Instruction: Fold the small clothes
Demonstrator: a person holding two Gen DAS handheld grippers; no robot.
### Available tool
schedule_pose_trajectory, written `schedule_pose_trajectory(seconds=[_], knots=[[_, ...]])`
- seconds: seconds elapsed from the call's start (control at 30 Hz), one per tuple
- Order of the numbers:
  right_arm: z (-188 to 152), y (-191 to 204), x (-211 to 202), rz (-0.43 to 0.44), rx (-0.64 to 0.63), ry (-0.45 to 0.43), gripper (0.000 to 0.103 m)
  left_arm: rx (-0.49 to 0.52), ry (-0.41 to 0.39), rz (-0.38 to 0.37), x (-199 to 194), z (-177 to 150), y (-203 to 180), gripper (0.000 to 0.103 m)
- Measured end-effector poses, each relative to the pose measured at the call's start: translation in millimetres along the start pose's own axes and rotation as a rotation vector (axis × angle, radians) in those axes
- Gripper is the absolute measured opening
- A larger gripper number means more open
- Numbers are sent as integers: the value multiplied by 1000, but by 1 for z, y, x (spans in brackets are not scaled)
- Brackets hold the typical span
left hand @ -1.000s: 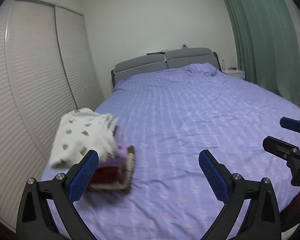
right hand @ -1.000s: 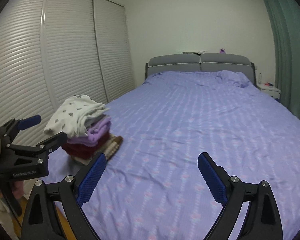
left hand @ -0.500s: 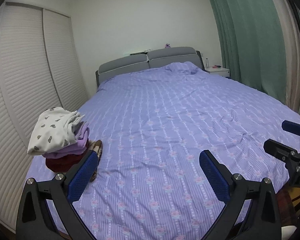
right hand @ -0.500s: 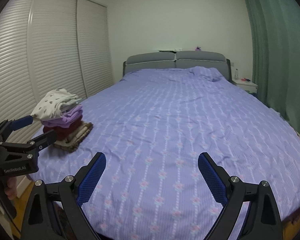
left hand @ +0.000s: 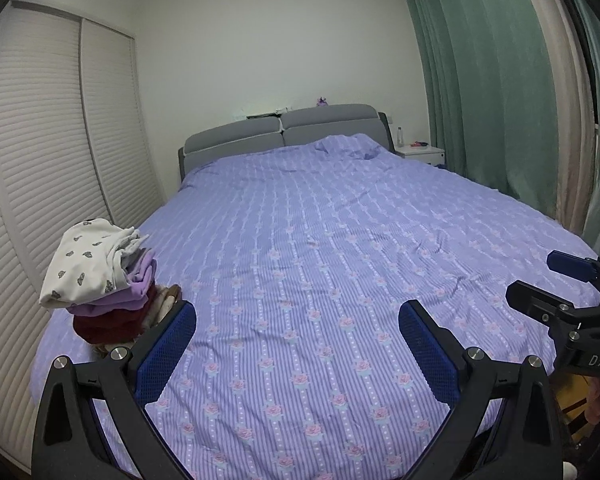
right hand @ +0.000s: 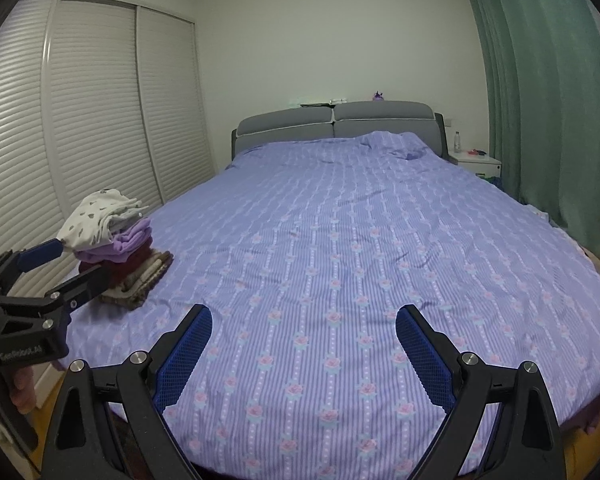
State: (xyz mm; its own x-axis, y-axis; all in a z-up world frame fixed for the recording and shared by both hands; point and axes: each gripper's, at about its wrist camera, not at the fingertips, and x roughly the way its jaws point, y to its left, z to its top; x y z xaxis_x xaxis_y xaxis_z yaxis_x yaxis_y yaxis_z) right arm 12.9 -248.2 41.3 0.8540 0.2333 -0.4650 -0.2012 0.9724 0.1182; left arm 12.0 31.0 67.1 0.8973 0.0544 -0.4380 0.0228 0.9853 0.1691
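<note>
Left wrist view: left gripper and right gripper hover spread, empty, over the bed; folded clothes partly hidden.

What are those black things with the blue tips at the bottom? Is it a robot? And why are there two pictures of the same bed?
It is not a robot. A person holds a claw tool in each hand, and each tool carries a small camera looking forward along its two fingers. That gives two pictures: one from the left claw, one from the right claw. The blue parts are grippy pads on the fingers. Each picture also catches the other claw at its edge. Both claws are open and hold nothing. Ahead lies a big bed with a purple flowered cover. Near its left edge sits a stack of folded clothes: white with small prints on top, then light purple, then dark red, with something brown at the bottom.
</note>
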Motion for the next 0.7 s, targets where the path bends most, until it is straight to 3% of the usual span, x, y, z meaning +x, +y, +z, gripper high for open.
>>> schedule_pose_trajectory(seconds=[0.13, 0.7], knots=[[0, 1, 0, 0, -2, 2, 94, -8, -1, 14, -1, -2, 1, 103], [2, 5, 8, 9, -3, 27, 94, -71, 53, -50, 13, -8, 6, 103]])
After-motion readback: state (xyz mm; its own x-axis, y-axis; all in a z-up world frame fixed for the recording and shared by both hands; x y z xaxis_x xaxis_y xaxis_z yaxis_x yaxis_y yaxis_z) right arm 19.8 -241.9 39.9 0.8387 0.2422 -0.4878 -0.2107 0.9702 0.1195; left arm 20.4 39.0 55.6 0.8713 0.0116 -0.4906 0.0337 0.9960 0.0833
